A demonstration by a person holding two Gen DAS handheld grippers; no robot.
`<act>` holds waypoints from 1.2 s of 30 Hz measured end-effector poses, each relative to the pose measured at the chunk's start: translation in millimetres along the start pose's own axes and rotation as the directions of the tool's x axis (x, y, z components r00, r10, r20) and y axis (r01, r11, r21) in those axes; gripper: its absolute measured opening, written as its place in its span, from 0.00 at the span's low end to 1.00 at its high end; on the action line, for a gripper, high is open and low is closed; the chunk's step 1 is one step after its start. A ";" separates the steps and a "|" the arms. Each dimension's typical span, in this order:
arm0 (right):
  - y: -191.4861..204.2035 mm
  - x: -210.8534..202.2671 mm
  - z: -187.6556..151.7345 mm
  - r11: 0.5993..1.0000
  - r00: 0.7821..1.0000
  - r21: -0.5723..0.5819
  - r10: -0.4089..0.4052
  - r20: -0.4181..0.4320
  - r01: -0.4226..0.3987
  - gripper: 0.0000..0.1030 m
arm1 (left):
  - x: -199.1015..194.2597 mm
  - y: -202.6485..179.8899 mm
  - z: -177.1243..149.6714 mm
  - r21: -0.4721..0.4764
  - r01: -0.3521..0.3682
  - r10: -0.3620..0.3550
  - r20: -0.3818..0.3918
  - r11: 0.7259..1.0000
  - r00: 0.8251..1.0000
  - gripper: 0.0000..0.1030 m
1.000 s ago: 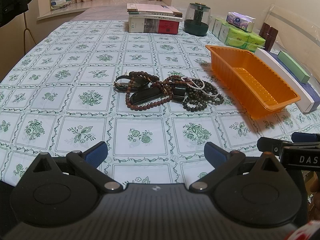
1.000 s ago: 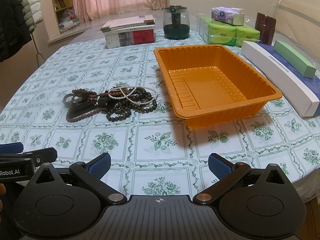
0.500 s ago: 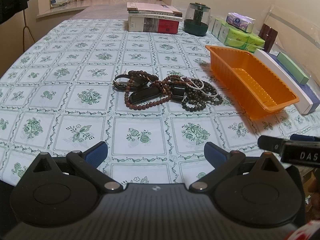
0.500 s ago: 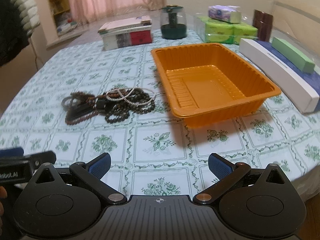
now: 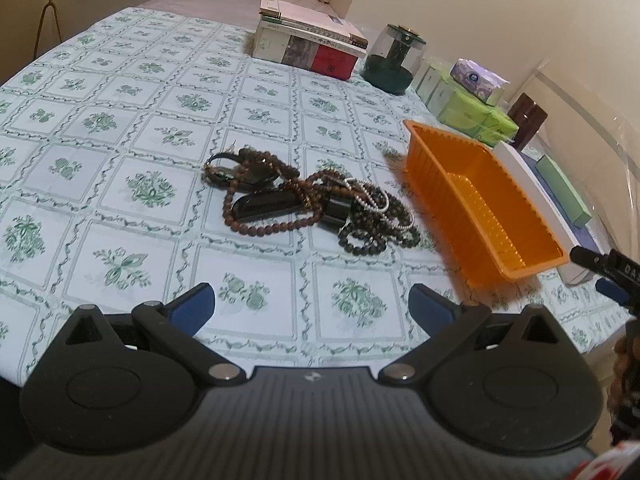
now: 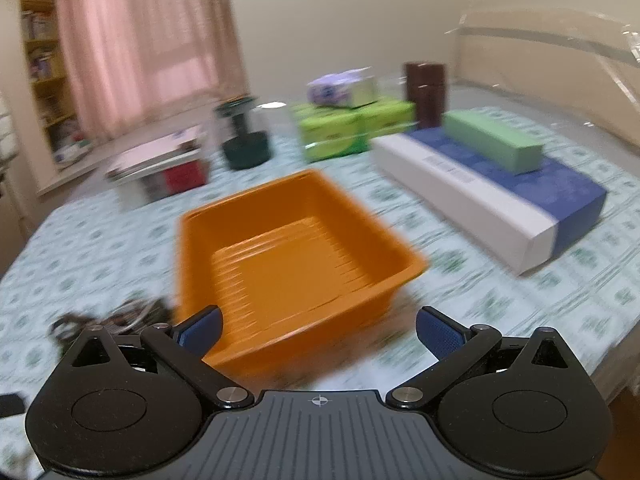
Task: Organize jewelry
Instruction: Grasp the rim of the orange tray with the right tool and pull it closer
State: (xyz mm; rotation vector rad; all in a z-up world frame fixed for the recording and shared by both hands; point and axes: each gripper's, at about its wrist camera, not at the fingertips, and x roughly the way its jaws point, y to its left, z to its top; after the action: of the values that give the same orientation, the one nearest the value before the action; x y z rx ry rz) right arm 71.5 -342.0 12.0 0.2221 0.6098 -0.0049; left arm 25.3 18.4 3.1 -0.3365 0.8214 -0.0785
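Observation:
A tangled pile of bead bracelets and dark bangles (image 5: 308, 204) lies on the green-patterned tablecloth, left of an empty orange tray (image 5: 480, 204). My left gripper (image 5: 312, 306) is open and empty, low over the table's near edge, in front of the pile. My right gripper (image 6: 318, 326) is open and empty, close in front of the orange tray (image 6: 292, 256); that view is blurred. The pile (image 6: 116, 318) shows there at lower left. The right gripper's fingertips (image 5: 612, 276) show at the right edge of the left wrist view.
At the back stand a stack of books (image 5: 308, 46), a dark green jar (image 5: 394, 60) and green tissue packs (image 5: 476, 116). A long white and blue box (image 6: 492, 184) with a green box (image 6: 492, 140) on it lies right of the tray.
My left gripper has moved forward and tilted, bringing the pile closer. My right gripper has swung right and forward towards the tray, fast enough to blur its view. Both stay open.

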 end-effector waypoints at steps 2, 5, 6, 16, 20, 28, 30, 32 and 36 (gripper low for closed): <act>-16.9 9.1 11.0 1.000 0.999 0.013 -0.023 0.025 0.023 0.99 | 3.0 -0.4 2.2 -0.001 0.001 -0.001 0.010 1.000 1.000 0.99; -39.4 27.3 26.5 0.999 0.999 0.017 -0.034 0.038 0.033 0.93 | 7.0 -3.9 3.2 0.027 -0.010 0.009 0.035 1.000 0.999 0.99; -44.8 34.7 30.3 1.000 0.999 0.014 -0.026 0.034 0.025 0.83 | 7.7 -5.6 3.1 0.042 -0.015 0.013 0.048 0.999 0.999 0.99; -85.2 108.6 35.6 0.998 0.993 0.008 0.056 -0.103 -0.056 0.44 | 23.7 -11.9 5.2 0.078 -0.001 -0.003 0.055 0.997 0.998 0.99; -91.0 120.7 34.8 0.996 0.986 0.027 0.092 -0.138 -0.089 0.32 | 30.7 -14.4 2.8 0.084 0.004 -0.007 0.039 0.996 0.999 0.99; -93.6 129.1 38.6 0.991 0.976 0.044 0.130 -0.173 -0.124 0.26 | 35.1 -19.6 -1.5 0.097 0.016 -0.019 0.024 0.995 1.000 0.99; -95.6 132.6 38.7 0.989 0.972 0.063 0.141 -0.186 -0.132 0.25 | 34.4 -19.6 -2.2 0.096 0.016 -0.019 0.024 0.995 1.000 0.99; -95.8 134.2 38.8 0.989 0.971 0.062 0.145 -0.193 -0.135 0.24 | 33.8 -19.3 -2.8 0.096 0.015 -0.017 0.025 0.995 1.000 0.99; -93.4 131.1 40.6 0.987 0.969 0.058 0.156 -0.190 -0.147 0.21 | 32.3 -18.9 -3.2 0.096 0.011 -0.014 0.028 0.995 0.999 0.99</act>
State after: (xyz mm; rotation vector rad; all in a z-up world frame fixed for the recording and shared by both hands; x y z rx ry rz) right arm 195.6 -433.7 -49.3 0.3135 0.7869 0.1530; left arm 46.1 -6.7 -15.6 -0.2518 0.7839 -0.1243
